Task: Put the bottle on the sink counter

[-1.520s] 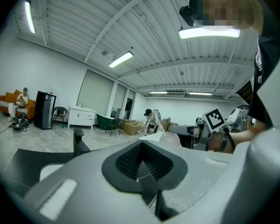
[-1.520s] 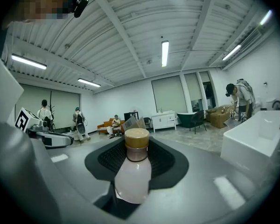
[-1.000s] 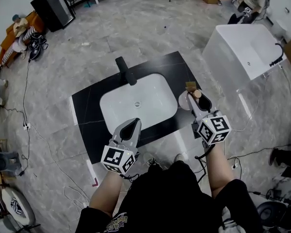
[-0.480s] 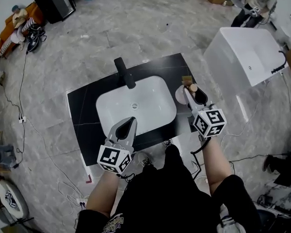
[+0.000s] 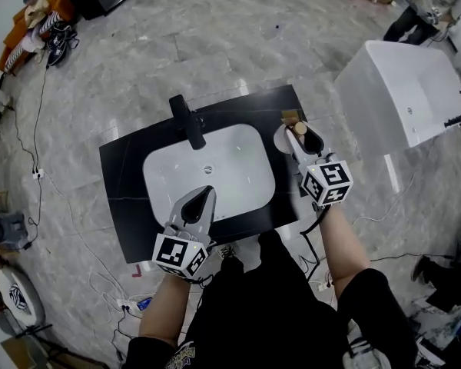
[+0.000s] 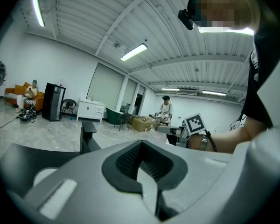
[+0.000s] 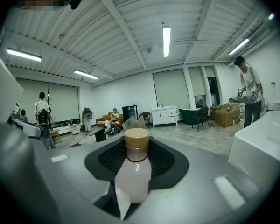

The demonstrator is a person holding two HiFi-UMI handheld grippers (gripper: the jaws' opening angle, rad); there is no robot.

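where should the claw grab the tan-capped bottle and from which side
Grip the wide body just below the neck, coming in level from the side. The bottle stands upright, and its round body is broader than the tan cap, so pads on two opposite sides hold it firmly. The right claw is shut on it this way.

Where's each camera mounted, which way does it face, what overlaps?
Head view: on the person's head, looking steeply down at the counter; both forearms, left gripper, right gripper show.
Left gripper view: on the left gripper, looking along its shut, empty jaws; the right forearm shows.
Right gripper view: on the right gripper, looking along jaws shut on the bottle.
Shared: faucet in head and left gripper views; bottle in head and right gripper views.
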